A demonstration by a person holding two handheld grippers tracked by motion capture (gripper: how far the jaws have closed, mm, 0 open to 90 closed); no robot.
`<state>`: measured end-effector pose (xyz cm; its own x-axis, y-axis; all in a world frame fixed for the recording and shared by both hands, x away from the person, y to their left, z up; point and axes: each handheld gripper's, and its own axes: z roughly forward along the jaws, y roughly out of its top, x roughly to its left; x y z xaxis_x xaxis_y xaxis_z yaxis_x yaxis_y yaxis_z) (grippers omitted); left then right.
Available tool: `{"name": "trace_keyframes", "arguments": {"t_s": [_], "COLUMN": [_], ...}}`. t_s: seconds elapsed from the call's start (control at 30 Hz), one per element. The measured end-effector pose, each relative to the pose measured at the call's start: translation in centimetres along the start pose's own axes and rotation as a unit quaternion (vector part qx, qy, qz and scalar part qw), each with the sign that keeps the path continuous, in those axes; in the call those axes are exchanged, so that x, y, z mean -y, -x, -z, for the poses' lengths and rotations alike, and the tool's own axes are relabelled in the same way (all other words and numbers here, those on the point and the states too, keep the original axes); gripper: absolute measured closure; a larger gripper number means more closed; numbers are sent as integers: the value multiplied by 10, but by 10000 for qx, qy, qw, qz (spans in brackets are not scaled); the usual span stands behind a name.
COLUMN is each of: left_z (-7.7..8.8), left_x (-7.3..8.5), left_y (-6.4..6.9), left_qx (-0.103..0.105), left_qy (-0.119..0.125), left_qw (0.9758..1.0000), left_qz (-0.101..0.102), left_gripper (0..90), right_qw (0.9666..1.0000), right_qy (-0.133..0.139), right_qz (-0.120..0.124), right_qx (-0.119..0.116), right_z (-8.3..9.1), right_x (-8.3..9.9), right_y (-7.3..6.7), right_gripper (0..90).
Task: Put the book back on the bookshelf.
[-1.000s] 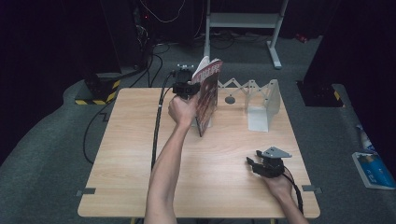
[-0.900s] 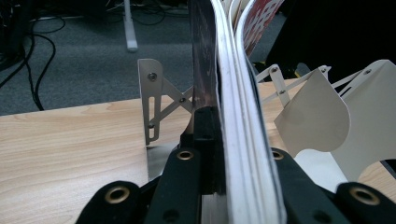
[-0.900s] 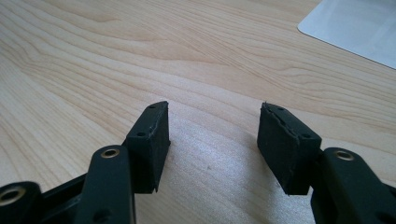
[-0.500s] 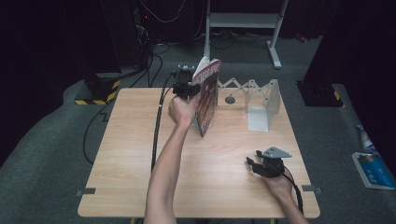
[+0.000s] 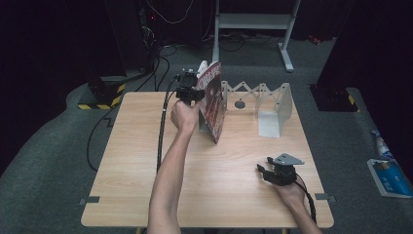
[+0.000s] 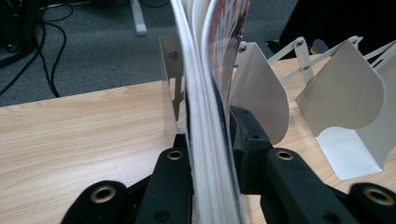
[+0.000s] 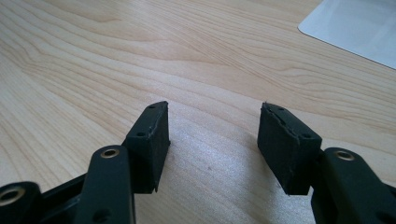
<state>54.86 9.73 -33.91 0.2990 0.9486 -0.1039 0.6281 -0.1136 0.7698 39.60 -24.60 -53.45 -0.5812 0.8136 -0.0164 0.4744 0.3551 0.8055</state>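
The left gripper (image 5: pixel 195 92) is up at the far side of the worktop (image 5: pixel 146 161), and between its jaws stands the magazine (image 5: pixel 213 100), upright on its lower edge with its pages fanning a little at the top. In the left gripper view the magazine (image 6: pixel 205 116) runs straight up between the two black jaws, and those jaws have just been easing apart; the right-hand pad looks like it touches the cover, the left one sits just beside the spine, so the grip reads as a loosening hold rather than a firm clamp. Just past the jaws, on either side of the magazine, rise the white plates of the expanding file rack (image 6: pixel 261 88), and in the high view the rack (image 5: pixel 272 105) stretches away to the right of the magazine. Here is the worry: the magazine is floppy, and if the jaws let go before a plate backs it on both sides, it could slump, lean over toward the near side and slide flat onto the worktop. A drag from one pad as the gripper backs away could tip it the same way, or nudge the light rack along. Down at the near edge, the right gripper (image 5: pixel 276 171) rests on the worktop, well apart from all this, its jaws wide apart (image 7: pixel 212 140) with nothing but bare wood between them.
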Motion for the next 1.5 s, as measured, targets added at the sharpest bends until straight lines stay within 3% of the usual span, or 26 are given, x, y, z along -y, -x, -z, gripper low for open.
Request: {"name": "trace_keyframes", "arguments": {"t_s": [0.97, 1.43, 1.5], "left_z": [2, 6, 8], "left_x": [2, 3, 3], "left_y": [-13, -14, -14], "left_qx": [-51, -89, -59], "left_qy": [-317, -350, -314], "left_qw": [9995, 9993, 9995], "left_qz": [36, -96, -31], "left_gripper": [695, 537, 523], "right_qw": [10000, 10000, 10000], "right_qy": [3, -1, -1], "right_qz": [15, 13, 12], "right_qx": [-4, -3, -3], "right_z": [0, 0, 0], "right_x": [0, 0, 0], "right_y": [0, 0, 0], "right_gripper": [433, 433, 433]}}
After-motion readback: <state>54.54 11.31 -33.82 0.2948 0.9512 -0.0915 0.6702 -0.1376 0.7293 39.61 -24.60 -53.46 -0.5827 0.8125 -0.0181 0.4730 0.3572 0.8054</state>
